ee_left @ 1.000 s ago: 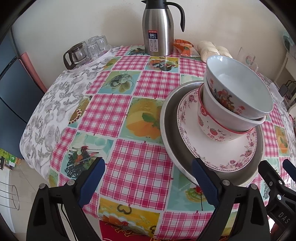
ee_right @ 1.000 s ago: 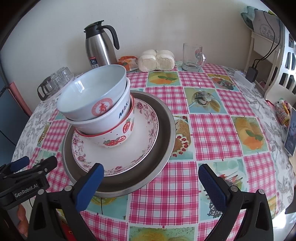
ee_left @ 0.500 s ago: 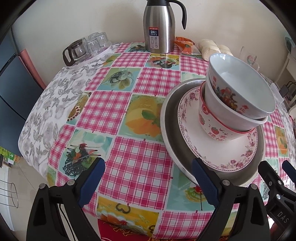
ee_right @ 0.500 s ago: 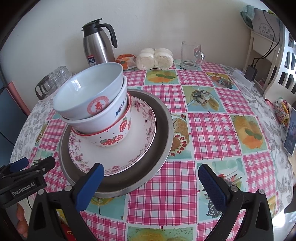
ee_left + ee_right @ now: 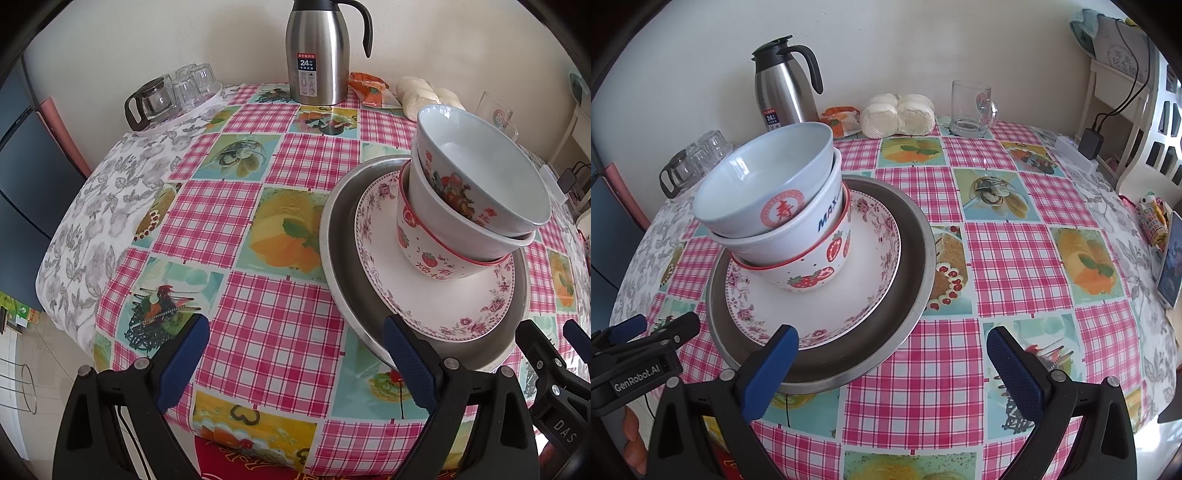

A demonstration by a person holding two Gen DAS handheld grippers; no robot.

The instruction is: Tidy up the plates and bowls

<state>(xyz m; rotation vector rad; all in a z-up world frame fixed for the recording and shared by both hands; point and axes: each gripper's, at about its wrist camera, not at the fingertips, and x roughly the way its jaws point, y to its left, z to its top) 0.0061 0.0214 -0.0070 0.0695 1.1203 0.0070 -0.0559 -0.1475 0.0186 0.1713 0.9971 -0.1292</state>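
**Stacked crockery on the bench, both claws spread and empty**

You have three nested bowls (image 5: 775,221) leaning on a flowered plate (image 5: 849,295), which sits in a metal pan (image 5: 916,258) near the front of the bench (image 5: 1015,258). Your left claw (image 5: 295,365) and right claw (image 5: 892,373) are both spread wide, holding nothing. I'd judge the ceramics heavy, stiff, glazed-slick and breakable, and the tilted stack top-heavy. Pinch the top bowl (image 5: 491,177) by its rim wall and lift one piece at a time.
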